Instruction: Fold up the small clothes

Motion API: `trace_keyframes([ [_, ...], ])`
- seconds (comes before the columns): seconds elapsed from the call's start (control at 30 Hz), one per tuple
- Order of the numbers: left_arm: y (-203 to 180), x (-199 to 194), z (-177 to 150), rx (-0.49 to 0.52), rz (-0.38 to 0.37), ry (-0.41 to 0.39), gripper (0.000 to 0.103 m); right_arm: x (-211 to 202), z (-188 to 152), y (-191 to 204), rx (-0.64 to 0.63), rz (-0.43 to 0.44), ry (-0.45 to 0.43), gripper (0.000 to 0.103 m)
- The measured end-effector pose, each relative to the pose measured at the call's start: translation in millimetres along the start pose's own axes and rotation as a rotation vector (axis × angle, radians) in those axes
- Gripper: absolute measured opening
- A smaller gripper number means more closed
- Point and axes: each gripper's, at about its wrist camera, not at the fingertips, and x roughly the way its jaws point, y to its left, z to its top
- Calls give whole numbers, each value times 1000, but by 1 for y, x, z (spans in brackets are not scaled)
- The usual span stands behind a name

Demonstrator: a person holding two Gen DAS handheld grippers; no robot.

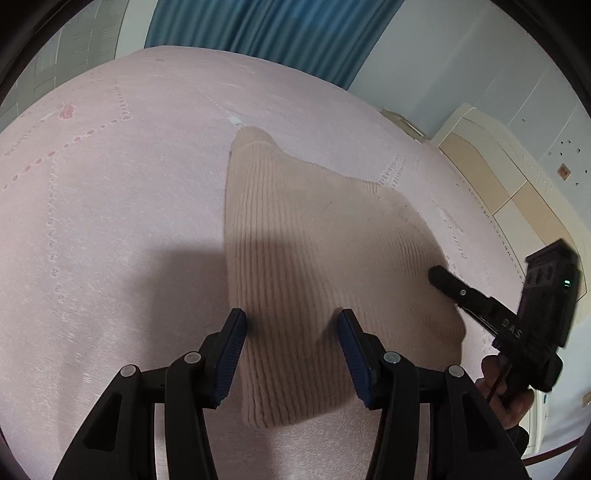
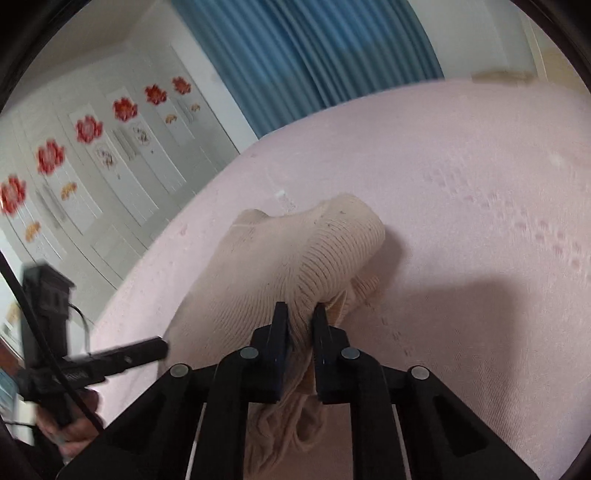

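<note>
The right gripper (image 2: 301, 314) is being held clamped on a bunched fold of the beige ribbed knit garment (image 2: 295, 254), its pads pressing the fabric. The left gripper (image 1: 291, 321) is being held partly open above the garment's near edge, nothing gripped. The garment is being spread on the pink bedspread (image 1: 110, 184), toward twelve o'clock of both grippers. Blue curtains (image 1: 277, 29) are being seen beyond.

A pink bedspread (image 1: 129, 177) with dotted stitching fills the foreground. Blue curtains (image 2: 314, 62) hang behind it. White wardrobe doors (image 2: 110, 155) carry red flower decals. A cream and tan headboard (image 1: 495, 173) stands against a pale wall (image 1: 480, 66).
</note>
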Motion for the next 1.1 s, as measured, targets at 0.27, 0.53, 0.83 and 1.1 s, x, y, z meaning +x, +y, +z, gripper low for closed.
trace_keyframes([
  [0.27, -2, 2, 4, 14, 52, 1, 49, -21, 5, 3, 13, -51, -18, 18],
  [0.53, -4, 12, -4, 21, 78, 4, 53, -25, -15, 67, -245, -47, -91, 41],
  [0.83, -5, 14, -10, 42, 85, 15, 54, 11, -23, 36, -170, -155, 58, 4],
  [1.1, -11, 1, -4, 98, 97, -70, 53, 13, -21, 32, -133, -122, 54, 3],
])
